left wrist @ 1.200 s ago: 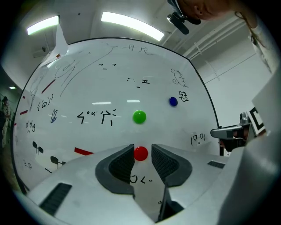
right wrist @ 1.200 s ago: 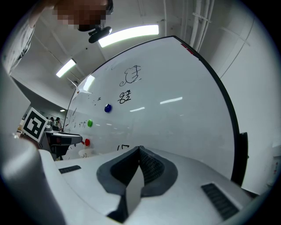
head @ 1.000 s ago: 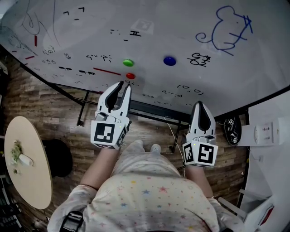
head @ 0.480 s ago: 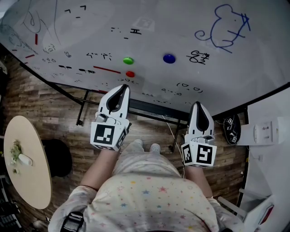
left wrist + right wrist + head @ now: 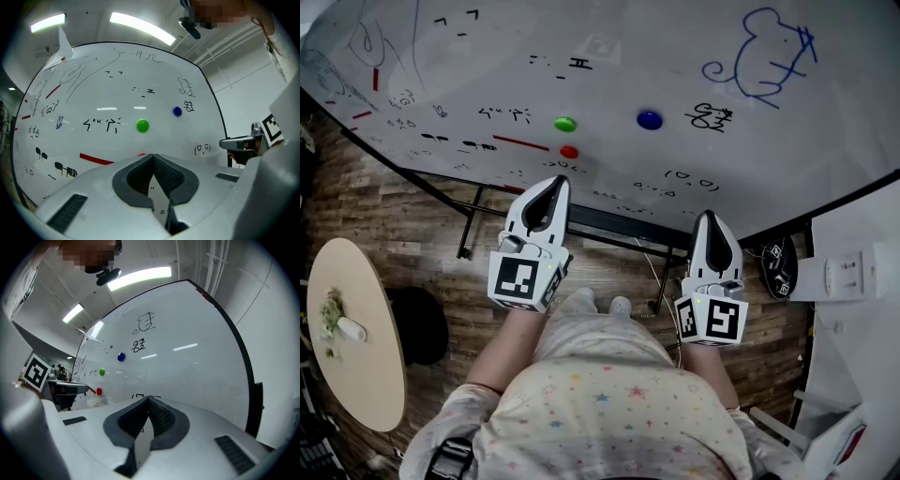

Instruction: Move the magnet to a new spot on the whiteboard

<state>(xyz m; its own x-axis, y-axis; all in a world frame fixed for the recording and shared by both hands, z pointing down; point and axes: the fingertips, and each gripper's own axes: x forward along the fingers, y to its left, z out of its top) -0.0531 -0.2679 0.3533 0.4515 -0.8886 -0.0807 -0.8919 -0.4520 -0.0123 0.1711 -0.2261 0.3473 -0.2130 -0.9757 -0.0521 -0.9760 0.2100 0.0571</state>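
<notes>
Left and right hand-held grippers before the whiteboard (image 5: 675, 56). I hold the left hand-held gripper (image 5: 557, 180) level; its jaws have just closed tip to tip, with nothing between them. The red magnet (image 5: 569, 152) sits on the board just beyond those tips, not touching them. The green magnet (image 5: 565, 124) lies near, further up the board, and the blue magnet (image 5: 650, 120) off to the right. My right hand-held gripper (image 5: 710, 216), likewise closed and empty, is well apart from the red magnet.

A round beige table (image 5: 367, 375) stands on wood-plank floor (image 5: 403, 217).
</notes>
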